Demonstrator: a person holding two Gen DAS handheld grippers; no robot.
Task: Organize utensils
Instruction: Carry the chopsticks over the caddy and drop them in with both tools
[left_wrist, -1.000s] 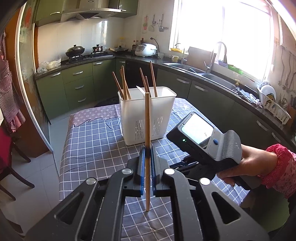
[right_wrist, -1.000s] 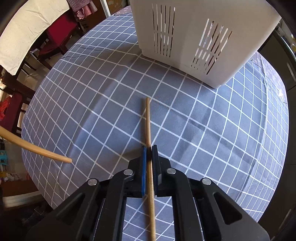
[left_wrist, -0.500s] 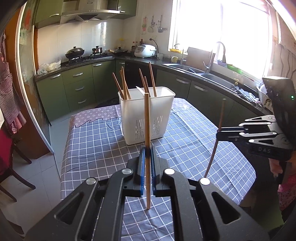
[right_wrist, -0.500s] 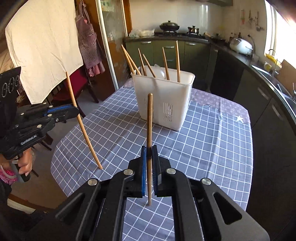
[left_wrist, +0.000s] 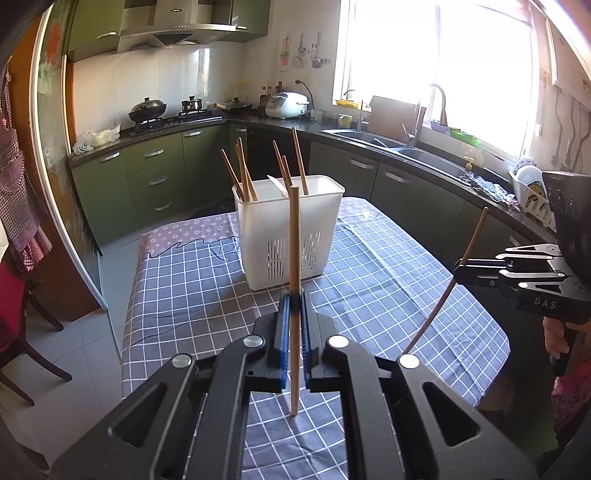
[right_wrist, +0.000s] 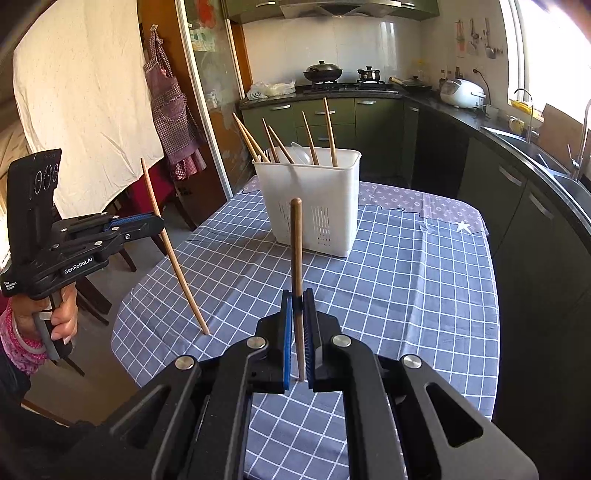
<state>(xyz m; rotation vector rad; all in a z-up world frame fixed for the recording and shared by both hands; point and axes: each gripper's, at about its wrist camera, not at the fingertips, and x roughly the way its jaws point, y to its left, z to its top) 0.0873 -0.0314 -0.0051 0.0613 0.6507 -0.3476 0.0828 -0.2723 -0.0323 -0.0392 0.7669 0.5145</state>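
Left gripper (left_wrist: 293, 295): jaws clamped on a light chopstick (left_wrist: 294, 236), held about upright between the blue pads (left_wrist: 283, 325). Its lower tip is seen over the checked cloth (left_wrist: 192, 295), below the jaws at 6 o'clock; contact with the cloth cannot be told. In the right wrist view the same gripper is seen at 9 o'clock, with its chopstick tilted, top toward 11 o'clock.

Right gripper (right_wrist: 297, 295): jaws clamped on a darker chopstick (right_wrist: 296, 243), also near upright, rounded end up at 12 o'clock. In the left wrist view this gripper is seen at 3 o'clock, stick slanted, top toward 1 o'clock.

The white holder (left_wrist: 295, 229) is seen at 12 o'clock past both jaws, standing on the cloth, well apart from both held sticks. Several more chopsticks (left_wrist: 242, 170) are stood in it, leaning, ends above the rim; a white utensil (right_wrist: 301, 153) is seen among them.

Beyond the table (right_wrist: 491, 258): green cabinets (left_wrist: 155, 177) at 10–11 o'clock in the left view, a sink (left_wrist: 373, 138) at 1–2 o'clock under the window. An apron (right_wrist: 170, 99) is hung at 10 o'clock in the right view.
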